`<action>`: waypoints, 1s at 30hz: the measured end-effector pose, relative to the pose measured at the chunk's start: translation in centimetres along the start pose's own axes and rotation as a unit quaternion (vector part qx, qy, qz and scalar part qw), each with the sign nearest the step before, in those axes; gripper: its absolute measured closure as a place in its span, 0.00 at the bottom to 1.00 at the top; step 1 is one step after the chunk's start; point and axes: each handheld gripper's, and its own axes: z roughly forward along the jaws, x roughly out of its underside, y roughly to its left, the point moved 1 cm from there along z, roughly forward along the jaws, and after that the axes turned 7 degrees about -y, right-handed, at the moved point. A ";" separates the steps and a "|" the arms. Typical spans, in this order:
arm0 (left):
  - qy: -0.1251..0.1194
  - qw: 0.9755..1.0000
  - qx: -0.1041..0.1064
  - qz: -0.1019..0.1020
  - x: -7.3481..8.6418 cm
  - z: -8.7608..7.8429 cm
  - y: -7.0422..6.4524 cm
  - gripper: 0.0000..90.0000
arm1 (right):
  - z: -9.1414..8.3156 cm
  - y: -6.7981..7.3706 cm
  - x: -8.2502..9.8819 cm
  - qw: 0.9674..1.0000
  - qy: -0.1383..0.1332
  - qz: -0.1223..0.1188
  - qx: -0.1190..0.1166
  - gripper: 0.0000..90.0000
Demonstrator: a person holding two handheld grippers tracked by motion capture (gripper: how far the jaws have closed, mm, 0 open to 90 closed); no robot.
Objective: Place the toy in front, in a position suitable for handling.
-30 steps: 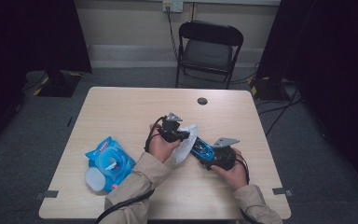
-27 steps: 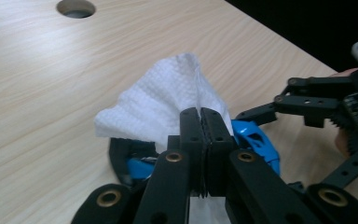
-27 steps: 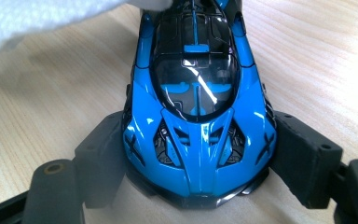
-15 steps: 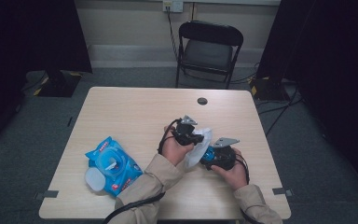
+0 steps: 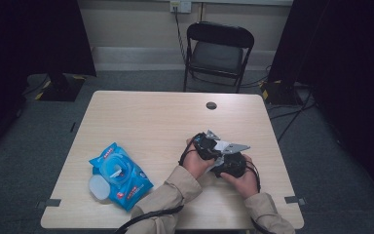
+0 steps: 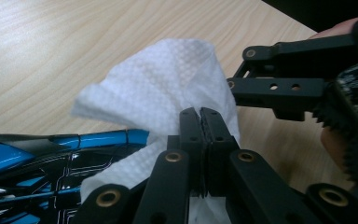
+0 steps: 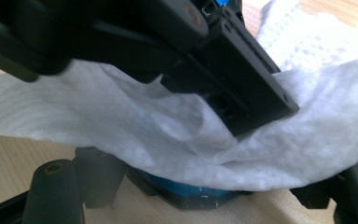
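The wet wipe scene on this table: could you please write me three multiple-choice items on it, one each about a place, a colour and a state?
1. Where does the pack of wipes lie on the table in the high view?
A. near left part
B. far right corner
C. on the chair

2. What colour is the object being rubbed with the white wipe?
A. red
B. blue
C. yellow

3. How do the jaws of the left gripper stand?
A. wide open, nothing between
B. shut on the wipe
C. shut on the pack

Key: 1 A, the pack lies at the near left; 2 B, blue shows beneath the wipe; 3 B, the jaws pinch the cloth.
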 end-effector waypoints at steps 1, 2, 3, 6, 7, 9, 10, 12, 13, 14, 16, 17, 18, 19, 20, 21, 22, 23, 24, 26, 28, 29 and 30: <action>-0.001 1.000 -0.001 0.001 0.0 0.0 0.0 0.98 | 0.0 0.0 0.0 1.000 0.000 0.000 0.000 0.27; -0.001 1.000 -0.002 0.004 0.0 0.1 0.0 0.98 | 0.0 0.0 0.0 1.000 0.000 0.000 0.000 0.27; 0.000 1.000 -0.002 0.010 -0.1 0.1 0.0 0.98 | 0.0 0.0 0.0 1.000 0.000 0.000 0.000 0.27; -0.003 1.000 -0.007 0.012 -0.2 0.0 0.2 0.98 | 0.0 0.0 0.0 1.000 0.000 0.000 0.000 0.27; -0.002 1.000 -0.009 0.017 -0.2 -0.1 0.3 0.98 | 0.0 0.0 0.0 1.000 0.000 0.000 0.000 0.27; -0.004 1.000 -0.012 0.016 -0.2 -0.1 0.4 0.98 | 0.0 0.0 0.0 1.000 0.000 0.000 0.000 0.28; -0.004 1.000 -0.012 0.016 -0.2 -0.1 0.4 0.98 | 0.0 0.0 0.0 1.000 0.000 0.000 0.000 0.28; -0.007 1.000 -0.016 0.017 -0.3 -0.2 0.8 0.98 | 0.0 0.0 0.0 1.000 -0.001 -0.001 0.000 0.28; -0.009 1.000 -0.017 0.016 -0.3 -0.3 0.9 0.98 | 0.0 0.0 0.0 1.000 -0.001 -0.001 0.000 0.28; -0.010 1.000 -0.019 0.013 -0.3 -0.3 1.1 0.98 | 0.0 0.0 0.0 1.000 -0.001 -0.001 0.000 0.28; -0.012 1.000 -0.017 0.010 -0.3 -0.3 1.5 0.98 | 0.0 0.0 0.0 1.000 -0.001 -0.001 0.000 0.28; -0.014 1.000 -0.019 0.010 -0.3 -0.3 1.6 0.98 | 0.0 0.0 0.0 1.000 -0.001 -0.001 0.000 0.28; -0.016 1.000 -0.021 0.012 -0.3 -0.4 1.8 0.98 | 0.0 0.0 0.0 1.000 -0.001 -0.001 0.000 0.28; -0.017 1.000 -0.022 0.007 -0.4 -0.4 1.9 0.98 | 0.0 0.0 0.0 1.000 -0.001 -0.001 0.000 0.28; -0.019 0.999 -0.026 0.007 -0.4 -0.5 2.1 0.98 | 0.0 0.0 0.0 1.000 -0.001 -0.001 0.000 0.28; -0.020 0.999 -0.030 0.010 -0.5 -0.5 2.2 0.98 | 0.0 0.0 0.0 1.000 -0.001 -0.001 0.000 0.28; -0.020 0.999 -0.030 0.010 -0.5 -0.5 2.2 0.98 | 0.0 0.0 0.0 1.000 -0.001 -0.001 0.000 0.28; -0.018 0.999 -0.033 0.009 -0.6 -0.7 2.5 0.98 | 0.0 0.0 0.0 1.000 -0.001 -0.001 0.000 0.28; -0.021 0.999 -0.036 0.008 -0.6 -0.7 2.6 0.98 | 0.0 0.0 0.0 1.000 0.000 -0.001 0.000 0.28; -0.021 0.999 -0.041 0.009 -0.6 -0.9 2.9 0.98 | 0.0 0.0 0.0 1.000 -0.001 -0.001 0.000 0.28; -0.021 0.999 -0.044 0.009 -0.6 -1.0 3.1 0.98 | 0.0 0.0 0.0 1.000 -0.001 -0.001 0.000 0.28; -0.021 0.999 -0.048 0.011 -0.6 -1.1 3.3 0.98 | 0.0 0.0 0.0 1.000 -0.001 -0.001 0.000 0.28; -0.023 0.998 -0.052 0.010 -0.6 -1.2 3.4 0.98 | 0.0 0.0 0.0 1.000 -0.001 -0.001 0.000 0.28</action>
